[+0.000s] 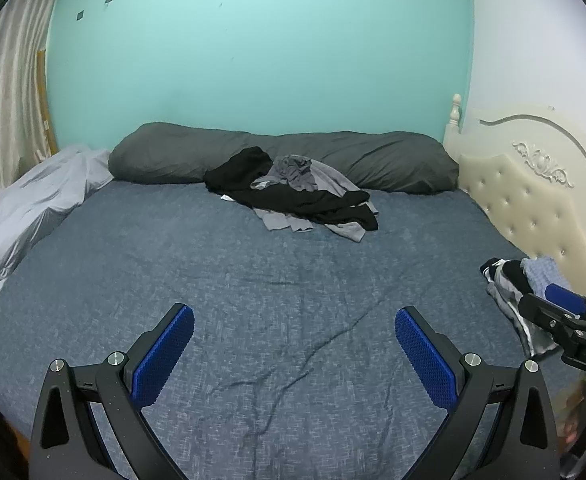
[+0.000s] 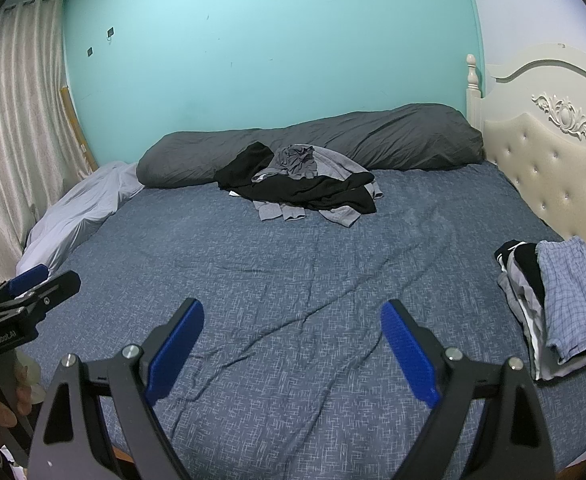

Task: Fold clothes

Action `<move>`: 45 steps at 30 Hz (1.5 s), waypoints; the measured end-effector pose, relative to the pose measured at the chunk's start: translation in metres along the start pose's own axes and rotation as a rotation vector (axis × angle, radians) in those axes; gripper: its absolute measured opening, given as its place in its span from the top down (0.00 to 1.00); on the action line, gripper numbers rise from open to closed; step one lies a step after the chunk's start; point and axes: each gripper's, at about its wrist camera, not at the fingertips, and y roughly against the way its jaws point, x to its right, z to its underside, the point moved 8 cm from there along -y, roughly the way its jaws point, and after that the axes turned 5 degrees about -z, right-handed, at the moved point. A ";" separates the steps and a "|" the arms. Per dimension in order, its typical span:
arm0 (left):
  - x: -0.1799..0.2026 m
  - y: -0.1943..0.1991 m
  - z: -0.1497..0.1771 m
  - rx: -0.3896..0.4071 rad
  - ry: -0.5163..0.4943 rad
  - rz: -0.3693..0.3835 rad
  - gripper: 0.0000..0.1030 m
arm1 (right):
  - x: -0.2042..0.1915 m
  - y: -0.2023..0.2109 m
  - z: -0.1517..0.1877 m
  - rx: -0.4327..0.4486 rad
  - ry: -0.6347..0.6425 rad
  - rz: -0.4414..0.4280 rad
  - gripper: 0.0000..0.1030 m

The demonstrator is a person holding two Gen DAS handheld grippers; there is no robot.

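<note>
Clothes pile (image 1: 299, 192), unfolded: black and grey garments heaped together at the far side of the bed (image 1: 253, 288), middle of its width, just in front of the long dark grey pillow (image 1: 393, 160) and touching it at the back. One black piece lies across the top of grey ones; grey sleeves or hems stick out toward the near side. Same pile in right wrist view (image 2: 305, 184).

Folded stack (image 2: 553, 300) sits at the right edge of the bed, next to the cream tufted headboard (image 2: 553, 168). Top item is a blue checked cloth; black, white and grey layers below. Stack well apart from the pile.

Left gripper (image 1: 294, 334): jaws wide, nothing btwn the blue pads, hovering over bare blue sheet at the near edge. Right gripper (image 2: 292, 328): jaws wide too, nothing held, also above the sheet, near side. Both point toward the pile, neither touching cloth. Sheet has a few creases under them.

Pale grey blanket (image 1: 25, 216) bunched along the left edge of the bed, beside the striped curtain (image 1: 1, 120). Teal wall (image 1: 253, 48) behind.
</note>
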 end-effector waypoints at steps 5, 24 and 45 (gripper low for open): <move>-0.004 -0.005 -0.004 -0.005 0.005 0.003 0.00 | -0.002 -0.001 -0.002 -0.003 0.003 -0.001 0.11; 0.004 -0.015 -0.007 -0.022 -0.018 -0.021 0.00 | -0.001 -0.004 -0.002 0.005 0.007 -0.001 0.11; 0.001 -0.025 -0.014 -0.015 -0.002 -0.039 0.00 | 0.000 -0.006 -0.008 0.003 0.005 0.001 0.11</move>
